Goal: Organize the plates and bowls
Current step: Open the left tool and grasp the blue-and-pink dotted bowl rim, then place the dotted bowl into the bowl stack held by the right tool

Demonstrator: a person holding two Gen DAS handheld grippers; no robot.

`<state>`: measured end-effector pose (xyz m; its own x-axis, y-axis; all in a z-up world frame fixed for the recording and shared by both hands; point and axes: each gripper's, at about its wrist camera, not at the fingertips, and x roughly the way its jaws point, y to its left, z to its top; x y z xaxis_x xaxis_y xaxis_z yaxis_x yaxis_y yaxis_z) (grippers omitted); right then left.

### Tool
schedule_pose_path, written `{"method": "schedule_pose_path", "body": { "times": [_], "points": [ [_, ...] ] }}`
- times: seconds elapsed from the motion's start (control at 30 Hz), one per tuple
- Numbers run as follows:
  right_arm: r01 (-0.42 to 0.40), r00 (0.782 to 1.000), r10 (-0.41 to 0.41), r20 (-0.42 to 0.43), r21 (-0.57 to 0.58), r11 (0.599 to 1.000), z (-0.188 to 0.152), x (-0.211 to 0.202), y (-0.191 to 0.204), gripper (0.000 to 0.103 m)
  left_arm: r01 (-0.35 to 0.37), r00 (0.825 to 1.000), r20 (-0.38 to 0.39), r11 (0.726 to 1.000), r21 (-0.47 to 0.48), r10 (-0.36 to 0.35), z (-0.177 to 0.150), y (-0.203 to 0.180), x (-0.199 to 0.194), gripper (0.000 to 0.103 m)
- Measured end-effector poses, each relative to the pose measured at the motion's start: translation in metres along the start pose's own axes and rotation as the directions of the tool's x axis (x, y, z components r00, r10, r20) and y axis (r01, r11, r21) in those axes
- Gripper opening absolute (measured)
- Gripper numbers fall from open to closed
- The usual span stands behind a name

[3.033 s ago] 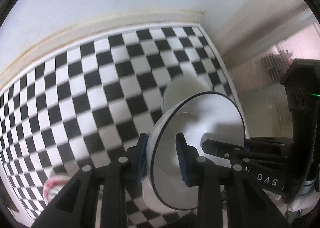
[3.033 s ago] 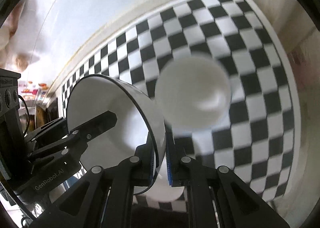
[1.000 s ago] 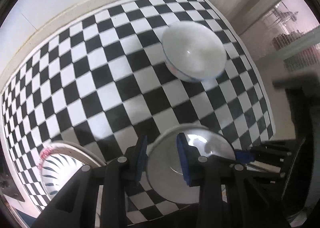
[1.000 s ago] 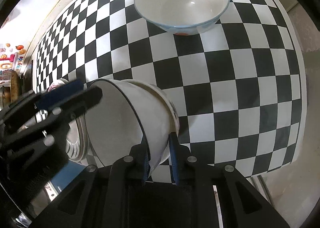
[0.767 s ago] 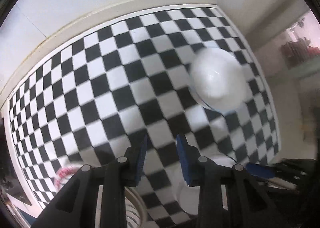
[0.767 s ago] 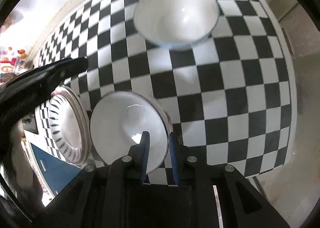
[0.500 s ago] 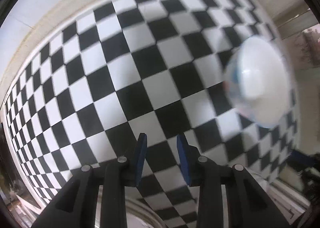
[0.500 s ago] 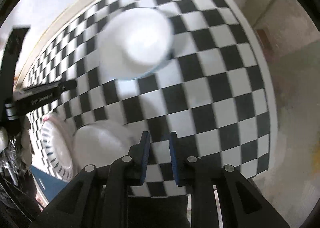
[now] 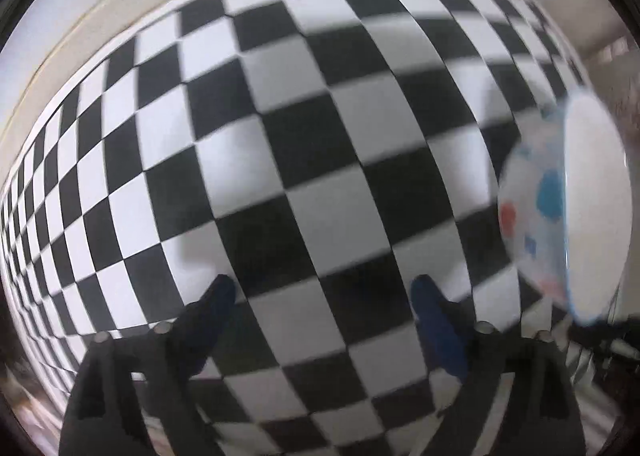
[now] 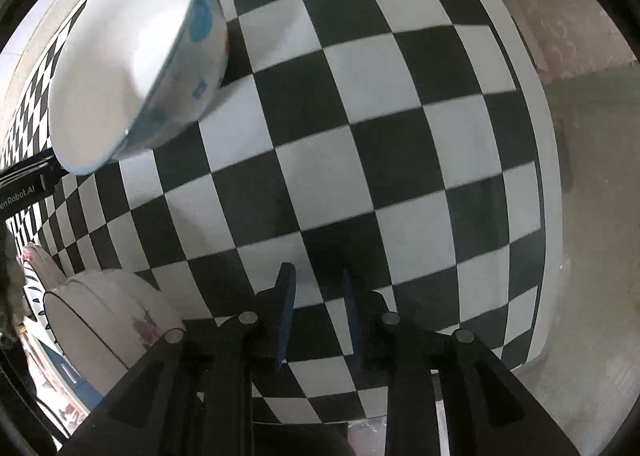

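Both grippers hang empty over the checkered worktop (image 10: 360,160): left gripper (image 9: 320,296) jaws wide apart, right gripper (image 10: 316,296) jaws slightly apart. The blue-patterned bowl (image 10: 136,56) stands alone, well apart from the nested bowls (image 10: 108,320) beside a striped plate (image 10: 34,284). Likely next: grip its rim and stack it.

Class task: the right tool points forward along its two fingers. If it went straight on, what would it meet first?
Most likely the bare checkered tablecloth: the right tool holds nothing, and the blue-patterned bowl sits off to the left of its line. Depth is uncertain.
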<state>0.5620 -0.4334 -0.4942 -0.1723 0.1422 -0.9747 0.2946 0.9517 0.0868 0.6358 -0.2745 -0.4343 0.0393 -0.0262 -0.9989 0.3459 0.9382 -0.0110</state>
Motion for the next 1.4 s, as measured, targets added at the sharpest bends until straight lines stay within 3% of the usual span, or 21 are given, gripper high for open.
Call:
{"method": "schedule_pose_path", "body": {
  "times": [0.07, 0.13, 0.3, 0.47, 0.57, 0.7, 0.83, 0.87, 1.07, 1.17, 1.33, 1.4],
  "points": [
    [0.002, 1.0, -0.002, 0.002, -0.006, 1.0, 0.001, 0.0, -0.001, 0.029, -0.006, 1.0, 0.026, 0.999, -0.053, 0.008, -0.002, 0.001, 0.001, 0.095],
    [0.0, 1.0, 0.0, -0.003, -0.012, 1.0, 0.0, 0.0, -0.003, 0.029, -0.005, 1.0, -0.01, 1.0, -0.013, 0.005, 0.001, -0.005, 0.007, 0.103],
    [-0.047, 0.999, 0.047, -0.013, 0.0, 0.999, 0.002, -0.001, -0.011, 0.035, 0.003, 0.998, -0.07, 1.0, 0.026, -0.001, 0.009, -0.012, 0.014, 0.103],
    [-0.118, 0.993, 0.118, 0.009, -0.008, 0.993, 0.006, 0.0, -0.004, 0.063, 0.002, 0.998, -0.057, 0.999, 0.033, 0.0, 0.012, -0.01, 0.015, 0.103],
    [-0.133, 0.991, 0.133, 0.007, 0.003, 0.991, 0.009, -0.004, -0.007, 0.064, 0.009, 0.999, -0.047, 0.999, 0.05, -0.007, 0.009, -0.008, 0.005, 0.102],
    [-0.164, 0.985, 0.161, 0.059, 0.047, 0.985, 0.02, -0.026, -0.018, 0.064, 0.03, 0.998, 0.049, 0.993, 0.111, -0.036, 0.018, -0.015, -0.041, 0.102],
    [-0.256, 0.961, 0.245, 0.132, 0.077, 0.963, 0.03, -0.059, -0.03, 0.064, 0.059, 0.992, 0.108, 0.99, 0.125, -0.072, 0.033, -0.024, -0.072, 0.1],
    [-0.277, 0.953, 0.264, 0.147, 0.077, 0.958, 0.034, -0.065, -0.03, 0.064, 0.099, 0.988, 0.108, 0.986, 0.13, -0.114, 0.04, -0.027, -0.078, 0.1],
    [-0.312, 0.939, 0.3, 0.167, 0.051, 0.949, 0.067, -0.08, -0.023, 0.064, 0.197, 0.975, 0.074, 0.969, 0.15, -0.21, 0.064, -0.043, -0.082, 0.1],
    [-0.33, 0.934, 0.319, 0.16, 0.047, 0.943, 0.085, -0.078, -0.019, 0.064, 0.256, 0.965, 0.01, 0.954, 0.154, -0.261, 0.076, -0.052, -0.065, 0.093],
    [-0.358, 0.928, 0.348, 0.13, 0.062, 0.932, 0.097, -0.062, -0.008, 0.063, 0.275, 0.961, -0.083, 0.948, 0.158, -0.265, 0.076, -0.067, -0.037, 0.061],
    [-0.364, 0.927, 0.355, 0.12, 0.065, 0.929, 0.101, -0.059, -0.008, 0.063, 0.271, 0.96, -0.112, 0.949, 0.159, -0.255, 0.073, -0.067, -0.022, 0.058]
  ]
}}
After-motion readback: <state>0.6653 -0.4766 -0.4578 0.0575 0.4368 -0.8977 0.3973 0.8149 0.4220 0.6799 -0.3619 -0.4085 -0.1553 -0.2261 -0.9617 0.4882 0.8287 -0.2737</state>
